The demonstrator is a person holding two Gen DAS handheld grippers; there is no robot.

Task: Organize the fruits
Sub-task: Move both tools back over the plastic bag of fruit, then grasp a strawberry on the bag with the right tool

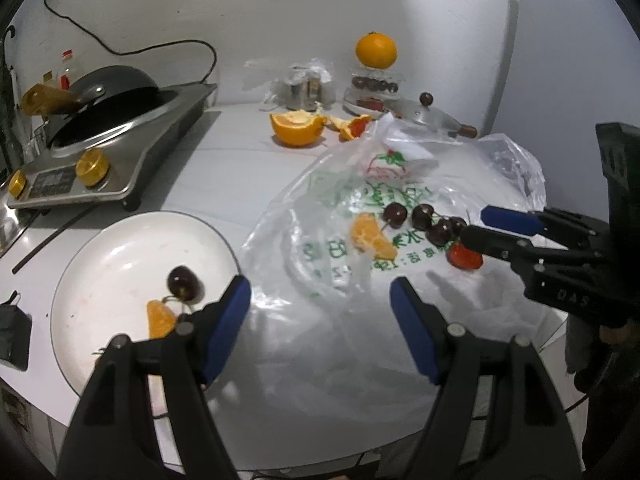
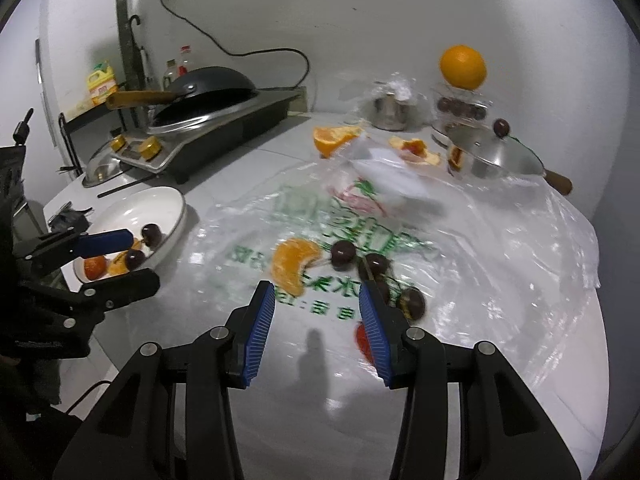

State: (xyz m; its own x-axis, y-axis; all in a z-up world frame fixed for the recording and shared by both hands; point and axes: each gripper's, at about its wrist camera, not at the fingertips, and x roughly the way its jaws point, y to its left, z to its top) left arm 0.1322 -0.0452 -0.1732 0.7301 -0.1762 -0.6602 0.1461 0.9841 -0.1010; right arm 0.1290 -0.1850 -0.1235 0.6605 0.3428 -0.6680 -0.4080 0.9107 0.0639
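The fruit I am sorting is lying mostly on the clear plastic bag (image 2: 460,240) in the middle of my right view: an orange segment (image 2: 294,266) at centre, a loose string of dark cherries (image 2: 343,255) just to its right, and a red strawberry (image 2: 362,338) half hidden behind my right finger. I am holding my right gripper (image 2: 316,334) partly open and empty over the bag, pointing down toward that cluster, which I judge is the next pick. At the left of the same view the white plate (image 2: 176,216) is already holding a cherry, an orange piece and a red fruit, so it seems to be the collecting spot. My left gripper (image 1: 320,326) is spread wide with nothing between its pads, hovering at the bottom of its own view between the plate's right edge and the bag, probably because it is free after a drop. Farther back, in the upper half of both views, a whole orange (image 1: 376,50) is sitting on a stacked container, and a cut orange half (image 1: 296,128) is lying on the counter.
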